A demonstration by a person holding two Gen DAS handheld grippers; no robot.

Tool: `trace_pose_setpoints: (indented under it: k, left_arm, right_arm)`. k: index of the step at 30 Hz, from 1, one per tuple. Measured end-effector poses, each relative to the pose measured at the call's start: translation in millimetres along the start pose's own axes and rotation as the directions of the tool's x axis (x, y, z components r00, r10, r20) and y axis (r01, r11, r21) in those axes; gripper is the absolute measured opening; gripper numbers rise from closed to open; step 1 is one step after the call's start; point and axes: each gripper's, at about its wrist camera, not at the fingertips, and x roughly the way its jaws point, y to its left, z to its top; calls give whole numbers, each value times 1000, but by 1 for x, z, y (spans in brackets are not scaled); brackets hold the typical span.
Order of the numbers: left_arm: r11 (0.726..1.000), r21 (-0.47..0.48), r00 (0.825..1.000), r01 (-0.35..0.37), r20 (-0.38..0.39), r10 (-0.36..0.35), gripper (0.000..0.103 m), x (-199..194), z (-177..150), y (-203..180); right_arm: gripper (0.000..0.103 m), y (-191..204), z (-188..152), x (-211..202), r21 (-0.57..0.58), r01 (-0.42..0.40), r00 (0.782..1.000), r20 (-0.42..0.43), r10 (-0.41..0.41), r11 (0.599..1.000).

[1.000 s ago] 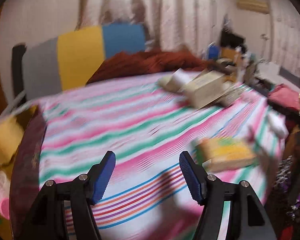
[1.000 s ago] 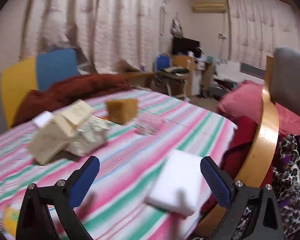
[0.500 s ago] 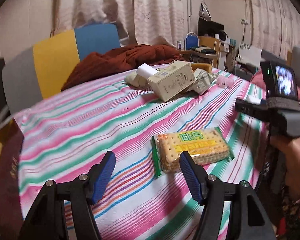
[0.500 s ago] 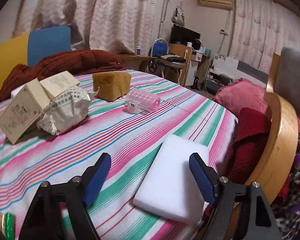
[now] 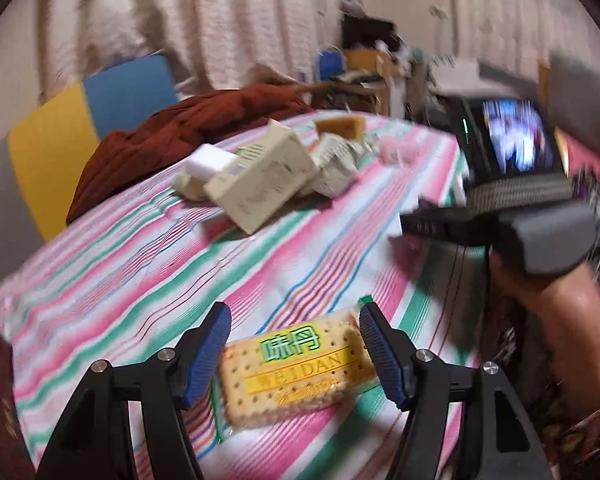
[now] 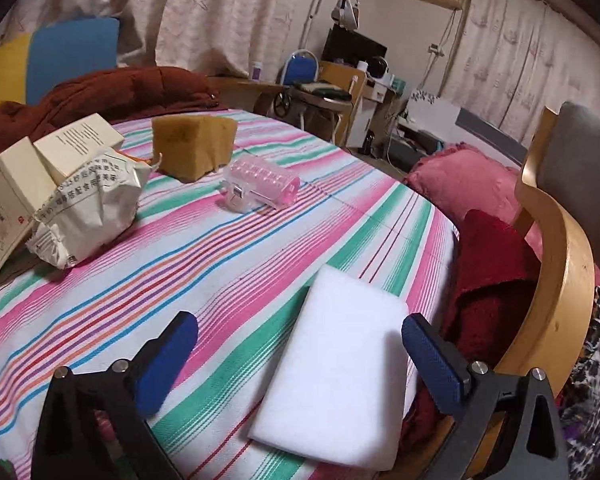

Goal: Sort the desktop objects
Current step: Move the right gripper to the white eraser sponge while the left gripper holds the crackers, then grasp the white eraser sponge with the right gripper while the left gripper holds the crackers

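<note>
Round table under a striped cloth (image 6: 228, 248), curtained room, chairs around the rim. Far side holds a heap: cream carton (image 5: 260, 184), crumpled paper bag (image 6: 88, 208), brown sponge block (image 6: 194, 146), clear pink case (image 6: 260, 188) just beside them.

Left gripper (image 5: 294, 354): tongs spread wide, holding nothing. The cracker packet (image 5: 296, 364) lies flat on the cloth between the two pads, long side across the gap. View is smeared by motion, so I can't say whether either pad touches the wrapper yet.

Right gripper (image 6: 300, 364): also wide open, empty. The white foam block (image 6: 340, 376) lies flat near the table edge, between the fingers, apart from the left finger.

Handling, my guess: the packet is light, its film slick, the biscuits inside brittle. I'd take it across the short ends with a soft squeeze, no more. The foam is near weightless and gives under pressure; grip the long sides at mid-length, expect it to dent.

No sorting bin or target spot visible from either camera.
</note>
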Motion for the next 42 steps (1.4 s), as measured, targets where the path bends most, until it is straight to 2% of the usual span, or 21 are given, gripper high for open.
trace_pose_setpoints:
  k: [1,2,3,4,9,12,13,14,15,16,18,20,23,28,33,34,35,37,39,41,42]
  left_arm:
    - [1000,20,1000,4,-5,-4,68,3,1,-4]
    - [999,39,1000,8,-11,-8,68,6,2,-7]
    - [998,59,1000,12,-16,-11,68,9,4,-11]
    - [999,39,1000,14,-18,-14,69,9,2,-7]
    - [995,-92,999,21,-25,-23,71,4,-9,19]
    - [993,-116,1000,5,-17,-7,71,-5,-18,29]
    - [993,-120,1000,1,-15,-3,71,-6,-20,30]
    - [992,-126,1000,-2,-13,0,71,-8,-22,33]
    - [991,-131,1000,-6,-8,5,71,-10,-24,34]
    - [991,-136,1000,-10,-4,9,71,-12,-26,35]
    - [989,-145,1000,-19,4,20,71,-15,-29,38]
    - [987,-157,999,-34,10,36,71,-17,-32,40]
    - [984,-172,998,-55,17,59,71,-21,-36,43]
    - [982,-177,998,-62,22,67,71,-28,-42,48]
    - [983,-176,998,-51,28,57,71,-32,-46,51]
    - [984,-171,998,-48,29,54,71,-34,-46,51]
    - [985,-165,998,-46,29,51,71,-36,-47,51]
    - [986,-159,997,-54,39,61,71,-40,-48,49]
    - [986,-156,996,-67,52,76,71,-44,-49,48]
    - [988,-146,997,-53,47,60,71,-43,-50,44]
    - [990,-135,998,-40,40,46,71,-42,-50,42]
  right_arm:
    - [81,1,-3,-3,-7,-10,1000,19,10,1000]
    - [74,2,-6,-6,-14,-22,999,36,23,1000]
    - [73,2,-8,-9,-20,-35,998,50,36,999]
    - [69,2,-11,-12,-27,-48,997,64,50,998]
    - [63,3,-23,-27,-64,-113,985,127,120,992]
    - [62,10,-24,-36,-92,-150,976,143,162,984]
    - [63,12,-23,-37,-97,-147,977,144,160,984]
    - [72,13,-21,-37,-97,-131,979,144,144,987]
    - [84,14,-17,-36,-94,-91,985,139,104,991]
    - [103,15,-13,-34,-90,-42,990,133,54,995]
    - [103,16,-6,-27,-84,35,995,95,-27,996]
    - [103,16,-1,-13,-84,59,998,11,-58,995]
    - [103,12,1,-2,-47,75,997,-22,-76,996]
    - [103,3,4,4,64,62,993,-101,-55,996]
    - [101,-16,-3,15,257,-36,985,-155,78,966]
    - [93,-15,-3,13,254,-50,987,-133,86,966]
    - [77,-12,-4,10,242,-76,990,-100,102,967]
    - [60,-4,-4,3,215,-164,984,-37,176,963]
    - [59,8,-4,-3,184,-296,954,10,299,937]
    - [59,26,-5,-15,99,-370,929,65,364,924]
    - [59,33,-3,-21,64,-421,905,95,414,905]
